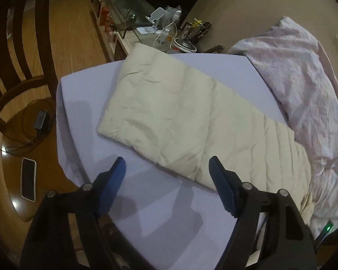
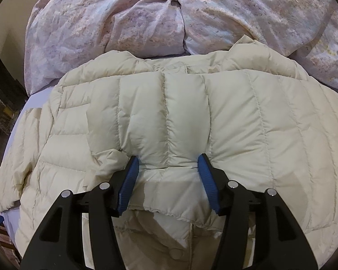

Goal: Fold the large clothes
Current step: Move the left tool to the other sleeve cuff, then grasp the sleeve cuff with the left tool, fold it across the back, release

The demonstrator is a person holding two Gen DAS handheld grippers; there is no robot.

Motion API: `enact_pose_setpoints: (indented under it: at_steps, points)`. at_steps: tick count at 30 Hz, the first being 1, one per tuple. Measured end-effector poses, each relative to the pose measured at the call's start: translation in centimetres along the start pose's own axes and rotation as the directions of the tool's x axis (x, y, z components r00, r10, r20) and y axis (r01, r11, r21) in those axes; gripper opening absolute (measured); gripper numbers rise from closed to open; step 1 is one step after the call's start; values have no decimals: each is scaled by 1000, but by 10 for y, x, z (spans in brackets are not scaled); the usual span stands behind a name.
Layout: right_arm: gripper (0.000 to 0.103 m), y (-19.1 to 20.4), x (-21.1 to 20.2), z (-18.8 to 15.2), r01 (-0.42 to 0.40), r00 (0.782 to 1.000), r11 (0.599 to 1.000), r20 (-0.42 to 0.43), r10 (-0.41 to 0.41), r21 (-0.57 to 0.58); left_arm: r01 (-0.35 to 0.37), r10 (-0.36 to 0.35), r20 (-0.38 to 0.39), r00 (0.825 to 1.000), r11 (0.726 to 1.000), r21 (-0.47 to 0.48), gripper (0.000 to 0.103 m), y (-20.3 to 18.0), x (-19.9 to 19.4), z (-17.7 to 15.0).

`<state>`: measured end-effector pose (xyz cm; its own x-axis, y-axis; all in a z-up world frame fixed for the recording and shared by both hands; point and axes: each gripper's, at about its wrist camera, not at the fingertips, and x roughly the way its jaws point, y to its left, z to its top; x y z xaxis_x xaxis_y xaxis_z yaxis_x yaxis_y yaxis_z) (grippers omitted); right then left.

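Bed (image 1: 83, 103): jacket (image 2: 247, 123) under right tongs (image 2: 168, 164), ahead of left tongs (image 1: 166, 164)

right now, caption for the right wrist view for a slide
Open right gripper straddles a puffy fold of the cream down jacket on the bed, floral duvet behind.

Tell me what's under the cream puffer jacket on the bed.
The cream puffer jacket lies on a lavender sheet that shows around its edges. Behind it a pinkish floral duvet is bunched up. Whatever sits beneath the jacket's middle is covered and cannot be seen.
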<state>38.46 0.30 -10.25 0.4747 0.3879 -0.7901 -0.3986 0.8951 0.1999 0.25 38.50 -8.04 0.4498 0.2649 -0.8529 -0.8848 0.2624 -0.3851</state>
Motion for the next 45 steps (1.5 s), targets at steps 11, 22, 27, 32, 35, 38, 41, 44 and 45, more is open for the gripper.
enact_pose_setpoints:
  at_steps: [11, 22, 27, 32, 35, 38, 41, 44, 45]
  points:
    - [58, -4, -3, -2, -16, 1000, 1000, 13, 16, -9, -66, 72, 58, 996, 993, -94, 24, 10, 11, 27]
    - [57, -6, -6, -3, -38, 999, 999, 9, 38, -4, -25, 28, 113, 993, 999, -34, 0, 0, 11, 43]
    - [57, -14, -17, -2, -91, 996, 995, -2, 91, 32, 35, -45, 170, 984, 997, 62, 0, -38, -16, 51]
    - [57, -18, -32, -4, -111, 994, 993, 8, 111, 35, 121, -172, 212, 962, 965, 234, 0, -111, -52, 43]
    - [57, -22, -40, -6, -116, 993, 993, 18, 115, 36, 160, -239, 197, 951, 924, 348, 0, -165, -65, 25]
    - [57, -29, -48, -8, -113, 993, 993, 25, 112, 40, 196, -288, 157, 945, 878, 436, 0, -212, -69, 1]
    - [57, -39, -56, -12, -107, 994, 993, 29, 105, 47, 235, -331, 96, 939, 819, 524, 0, -260, -67, -31]
    - [66, -51, -65, -17, -99, 995, 993, 37, 97, 56, 279, -369, 23, 929, 741, 611, 0, -305, -65, -74]
    - [66, -55, -68, -19, -96, 995, 994, 45, 93, 59, 293, -379, 2, 925, 719, 630, 0, -316, -64, -87]
